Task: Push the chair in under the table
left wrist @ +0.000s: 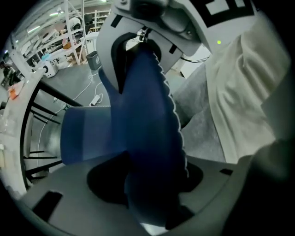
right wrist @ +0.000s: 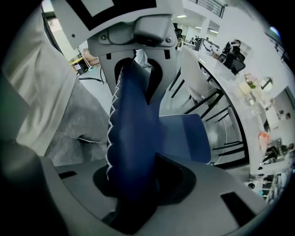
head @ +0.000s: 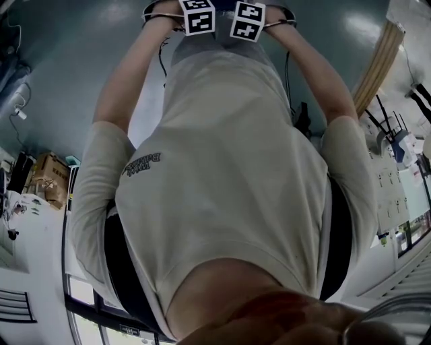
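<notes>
A grey plastic chair back with a dark oval opening fills the bottom of the left gripper view. The chair's blue seat lies beyond it. My left gripper points steeply down, its blue saw-edged jaw reaching into that opening. The right gripper view shows the same: my right gripper enters the opening in the chair back, above the seat. Where the tips end is hidden in both. In the head view both arms stretch forward, with only the marker cubes showing.
A white table on black legs stands past the seat, with small items on top. The same table's rim curves along the left. My grey trousers and white shirt are close behind the chair. Cables lie on the floor.
</notes>
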{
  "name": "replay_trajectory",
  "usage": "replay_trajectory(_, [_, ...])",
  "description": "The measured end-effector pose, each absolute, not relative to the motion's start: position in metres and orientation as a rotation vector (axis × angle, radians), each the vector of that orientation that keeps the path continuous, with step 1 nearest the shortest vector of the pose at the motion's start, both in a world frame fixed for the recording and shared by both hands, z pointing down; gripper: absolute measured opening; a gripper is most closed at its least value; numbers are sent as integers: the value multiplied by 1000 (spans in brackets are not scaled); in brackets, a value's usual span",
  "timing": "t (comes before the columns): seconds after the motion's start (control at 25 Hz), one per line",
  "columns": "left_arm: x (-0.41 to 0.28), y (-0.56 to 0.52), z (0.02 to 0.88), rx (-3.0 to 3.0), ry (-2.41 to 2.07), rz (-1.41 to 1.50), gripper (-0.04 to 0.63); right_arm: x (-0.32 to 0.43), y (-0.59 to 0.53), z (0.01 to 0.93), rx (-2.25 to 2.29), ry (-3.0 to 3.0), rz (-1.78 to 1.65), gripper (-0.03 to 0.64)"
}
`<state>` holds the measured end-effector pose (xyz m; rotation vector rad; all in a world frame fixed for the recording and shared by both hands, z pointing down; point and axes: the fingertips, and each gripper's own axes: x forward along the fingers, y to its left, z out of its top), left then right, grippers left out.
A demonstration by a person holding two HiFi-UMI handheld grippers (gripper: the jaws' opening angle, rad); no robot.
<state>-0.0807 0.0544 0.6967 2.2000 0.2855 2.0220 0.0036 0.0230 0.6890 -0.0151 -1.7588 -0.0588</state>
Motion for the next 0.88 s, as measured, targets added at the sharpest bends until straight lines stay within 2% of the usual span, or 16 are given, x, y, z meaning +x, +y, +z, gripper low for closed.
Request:
replay_trajectory(0.16, [-78,48,696,2212,233,1999,213,4,15,687,35,-1773,-74,110])
replay_trajectory(0.48, [-80,40,705,2237,81,1978,157,1,3,684,116,-1798,-97,97])
replay_trajectory(0.6, [-86,3,693,2272,-57,2020,104,-3,-21,685,186,-1797,-98,92])
replay_trajectory(0.88, [-106,-70,691,2307,-179,2051,85,-18,-86,680,246,-1786,-78,94])
